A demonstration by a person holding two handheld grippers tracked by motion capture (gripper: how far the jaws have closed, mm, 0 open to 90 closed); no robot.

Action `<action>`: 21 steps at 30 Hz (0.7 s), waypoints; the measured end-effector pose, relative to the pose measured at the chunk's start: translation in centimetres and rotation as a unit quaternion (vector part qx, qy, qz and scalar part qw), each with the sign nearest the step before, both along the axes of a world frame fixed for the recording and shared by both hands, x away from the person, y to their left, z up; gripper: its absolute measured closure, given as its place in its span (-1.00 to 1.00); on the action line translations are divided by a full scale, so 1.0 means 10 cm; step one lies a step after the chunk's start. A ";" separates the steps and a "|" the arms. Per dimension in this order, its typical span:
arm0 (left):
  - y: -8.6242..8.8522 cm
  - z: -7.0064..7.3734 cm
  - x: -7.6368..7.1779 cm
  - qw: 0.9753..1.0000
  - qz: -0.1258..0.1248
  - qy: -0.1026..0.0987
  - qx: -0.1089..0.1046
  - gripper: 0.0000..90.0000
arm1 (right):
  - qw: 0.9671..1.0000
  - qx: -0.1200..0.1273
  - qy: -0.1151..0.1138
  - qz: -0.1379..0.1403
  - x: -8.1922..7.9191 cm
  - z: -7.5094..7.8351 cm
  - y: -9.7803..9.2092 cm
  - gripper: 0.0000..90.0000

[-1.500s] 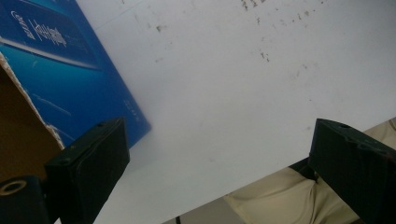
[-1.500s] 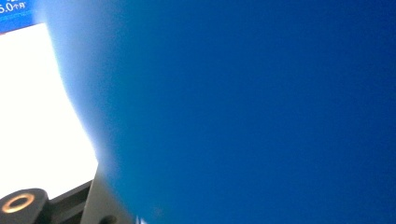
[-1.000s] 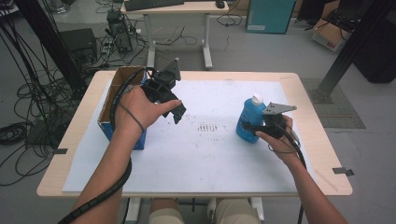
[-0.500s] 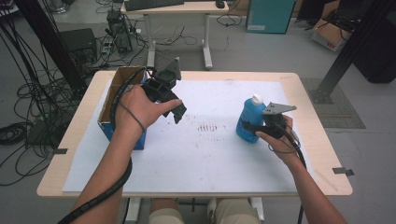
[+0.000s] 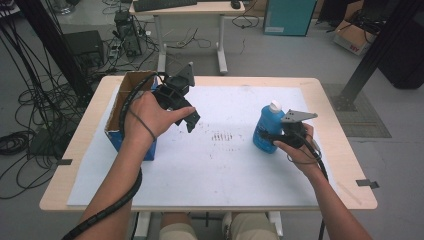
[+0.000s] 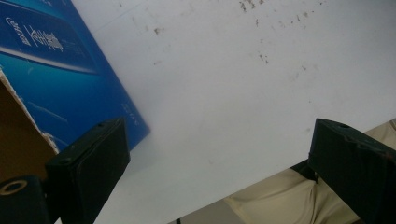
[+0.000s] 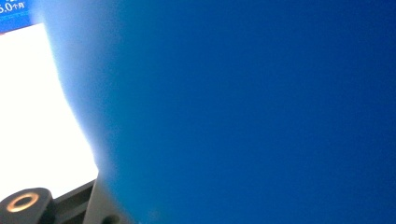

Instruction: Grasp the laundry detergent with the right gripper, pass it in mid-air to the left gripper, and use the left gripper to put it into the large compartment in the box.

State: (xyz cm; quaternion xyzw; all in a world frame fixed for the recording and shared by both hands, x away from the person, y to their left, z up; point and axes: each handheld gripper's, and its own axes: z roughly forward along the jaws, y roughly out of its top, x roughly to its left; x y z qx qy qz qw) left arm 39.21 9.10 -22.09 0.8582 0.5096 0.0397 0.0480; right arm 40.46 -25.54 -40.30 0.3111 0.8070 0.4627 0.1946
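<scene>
The right tool (image 5: 272, 136) was clamped on the blue bottle (image 5: 264, 128); the left tool (image 5: 190, 119) hung with jaws apart beside the cardboard box (image 5: 116, 120).

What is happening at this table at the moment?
A person works at a table with a handheld gripper in each hand. The right gripper is at a blue bottle with a white cap, which stands upright on the white sheet; the bottle sits very close in the right gripper view, so a grip is likely but not certain. The left gripper is open and empty, held above the sheet beside the blue cardboard box, which is open at the top.
</scene>
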 end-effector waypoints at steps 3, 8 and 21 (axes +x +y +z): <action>0.00 0.00 0.01 1.000 -0.002 0.001 0.000 -0.87 | 1.000 0.000 0.000 0.000 0.00 0.00 0.00 0.03; 0.00 0.01 0.01 1.000 -0.001 0.000 0.000 -0.87 | 1.000 -0.001 -0.004 -0.001 0.00 0.00 0.00 0.03; 0.01 0.03 0.05 1.000 -0.004 -0.003 0.002 -0.87 | 1.000 -0.004 -0.003 -0.002 0.00 0.00 0.01 0.02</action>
